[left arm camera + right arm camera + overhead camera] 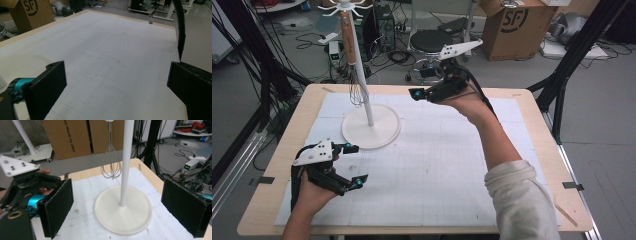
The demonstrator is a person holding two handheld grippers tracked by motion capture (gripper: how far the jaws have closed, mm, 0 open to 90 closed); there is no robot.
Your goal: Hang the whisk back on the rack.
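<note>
My right claw (pixel 421 93) is released, nothing in it; the whisk (pixel 111 161) hangs on the stand (pixel 124 165) at the bench's far left. My left claw (pixel 354 165) rests wide open.

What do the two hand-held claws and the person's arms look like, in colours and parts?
Both claws, left claw and right claw, are black with teal fittings, flat dark textured pads and a grey three-cornered plate with dark dots. A black cable trails along the right forearm, which wears a rolled white sleeve.
</note>
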